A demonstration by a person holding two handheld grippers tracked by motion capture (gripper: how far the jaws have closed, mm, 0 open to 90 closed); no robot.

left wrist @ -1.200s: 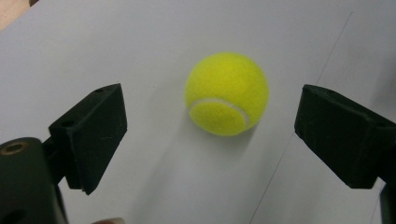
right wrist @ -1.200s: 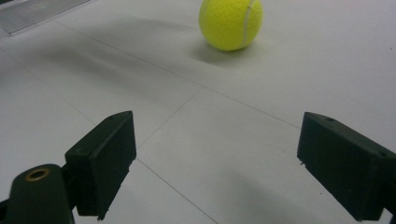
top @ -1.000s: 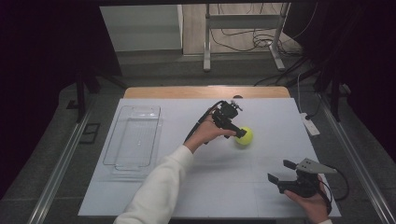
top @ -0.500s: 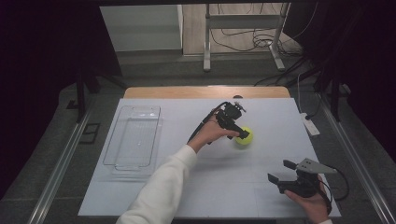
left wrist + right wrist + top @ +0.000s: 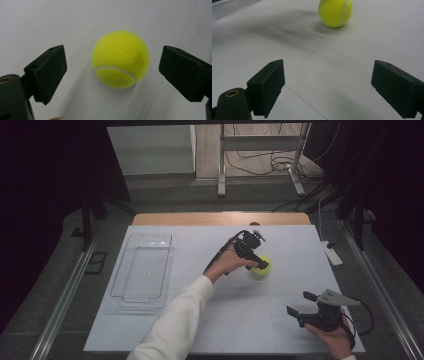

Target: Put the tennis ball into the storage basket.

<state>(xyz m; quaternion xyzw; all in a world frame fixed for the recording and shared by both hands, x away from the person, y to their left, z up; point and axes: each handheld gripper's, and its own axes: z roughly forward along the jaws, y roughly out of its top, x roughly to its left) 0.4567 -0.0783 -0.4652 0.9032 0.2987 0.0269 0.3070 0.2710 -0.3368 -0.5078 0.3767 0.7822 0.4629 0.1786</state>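
Observation:
A yellow tennis ball [image 5: 261, 268] rests on the white table top, right of centre. My left gripper [image 5: 257, 260] reaches down over it from the left. In the left gripper view the ball [image 5: 120, 58] lies between the two black jaws of that gripper [image 5: 116, 68], with a gap on each side. These jaws have just been opening and stand open around the ball. My right gripper [image 5: 300, 303] rests near the front right corner, open and with nothing in it. In the right gripper view the ball [image 5: 335, 12] lies far ahead of the spread jaws of the right gripper [image 5: 328, 85].
A clear plastic tray [image 5: 116, 290] lies at the left of the white sheet, its corner [image 5: 232, 6] visible in the right gripper view. A white power strip [image 5: 332, 254] sits at the right edge. A wooden table edge [image 5: 220, 218] runs along the back.
My left gripper has shifted slightly to the right, closer over the ball. The ball and the right gripper have stayed where they were.

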